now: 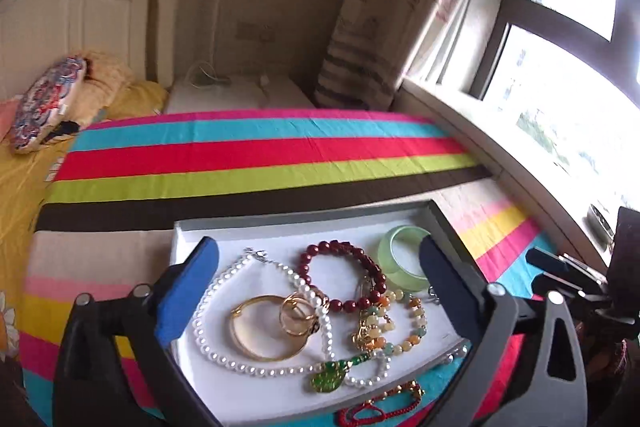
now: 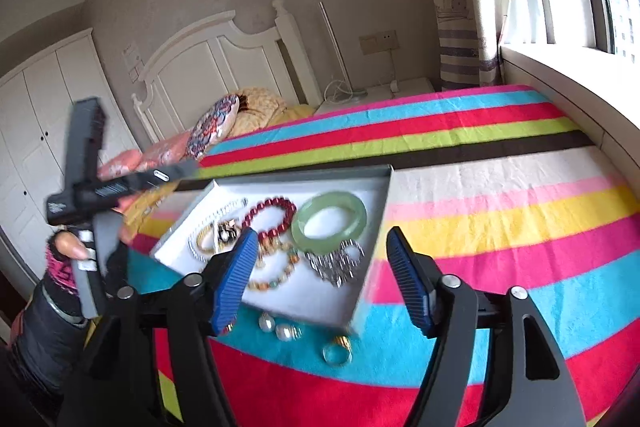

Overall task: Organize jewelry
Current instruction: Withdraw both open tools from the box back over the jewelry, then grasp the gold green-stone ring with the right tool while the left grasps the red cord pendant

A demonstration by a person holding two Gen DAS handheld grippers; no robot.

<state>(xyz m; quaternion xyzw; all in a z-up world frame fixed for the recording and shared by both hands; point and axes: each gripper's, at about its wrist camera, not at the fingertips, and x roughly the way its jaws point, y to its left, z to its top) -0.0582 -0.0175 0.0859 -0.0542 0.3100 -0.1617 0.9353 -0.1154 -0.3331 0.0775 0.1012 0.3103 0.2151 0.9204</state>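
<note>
On the bed's striped blanket [image 1: 260, 155] sits a shallow white jewelry tray [image 1: 188, 227], and the left gripper [image 1: 320, 283] hangs above it with its blue-padded jaws spread as wide as they go, nothing between the pads.

In the left wrist view, from the tray's left side to its right: a pearl necklace [image 1: 224, 359] loops along the left and near edge, a gold bangle [image 1: 256, 343] lies inside that loop, and a pair of gold rings [image 1: 296, 315] overlaps the bangle's right side. A dark red bead bracelet [image 1: 340, 251] lies toward the middle, a mixed yellow and orange bead bracelet [image 1: 404, 339] just below it, and a pale green jade bangle [image 1: 400, 263] stands tilted near the far right corner. A green pendant [image 1: 328, 379] rests at the near edge. A red cord bracelet [image 1: 376, 411] lies on the blanket just off the near edge.

In the right wrist view, the right gripper [image 2: 320, 279] is open and empty over the tray's near right corner. A silver chain piece [image 2: 336, 263] lies in that corner; pearl earrings [image 2: 276, 327] and a gold ring [image 2: 336, 351] sit on the blanket just outside.
</note>
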